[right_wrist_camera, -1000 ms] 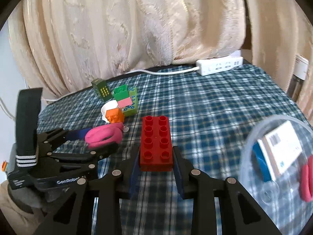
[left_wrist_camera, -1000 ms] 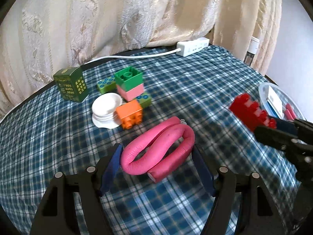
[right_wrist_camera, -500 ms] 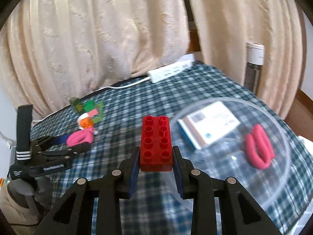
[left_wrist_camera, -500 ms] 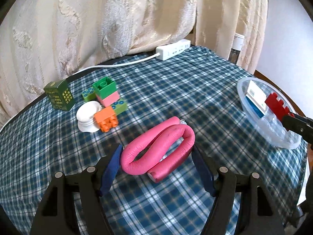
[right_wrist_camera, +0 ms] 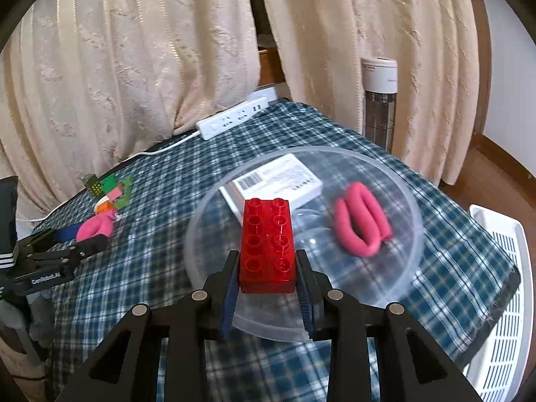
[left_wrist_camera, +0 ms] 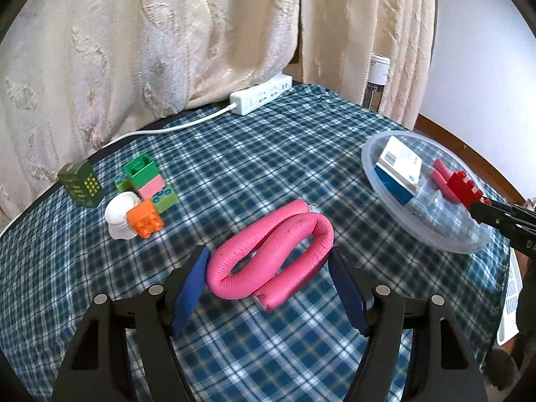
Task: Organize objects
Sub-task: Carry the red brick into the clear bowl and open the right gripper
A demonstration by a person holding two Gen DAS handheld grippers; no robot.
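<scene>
My left gripper (left_wrist_camera: 268, 268) is shut on a folded pink foam roller (left_wrist_camera: 273, 254) and holds it above the plaid tablecloth. My right gripper (right_wrist_camera: 268, 278) is shut on a red studded brick (right_wrist_camera: 268, 244) and holds it over the near rim of a clear plastic bowl (right_wrist_camera: 402, 281). The bowl holds a white and blue box (right_wrist_camera: 281, 181) and a second pink roller (right_wrist_camera: 361, 222). In the left wrist view the bowl (left_wrist_camera: 432, 234) sits at the right with the red brick (left_wrist_camera: 464, 184) above it.
A cluster of green, pink and orange bricks (left_wrist_camera: 147, 187), a white cup (left_wrist_camera: 119, 214) and a dark green box (left_wrist_camera: 80, 184) lie at the left. A white power strip (left_wrist_camera: 261, 95) lies at the back by the curtain. A white slatted basket (right_wrist_camera: 502, 301) stands beyond the table's right edge.
My right gripper has carried the red brick rightwards, from over the cloth to over the bowl. The left gripper has drawn back from the brick cluster, still holding the pink roller.
</scene>
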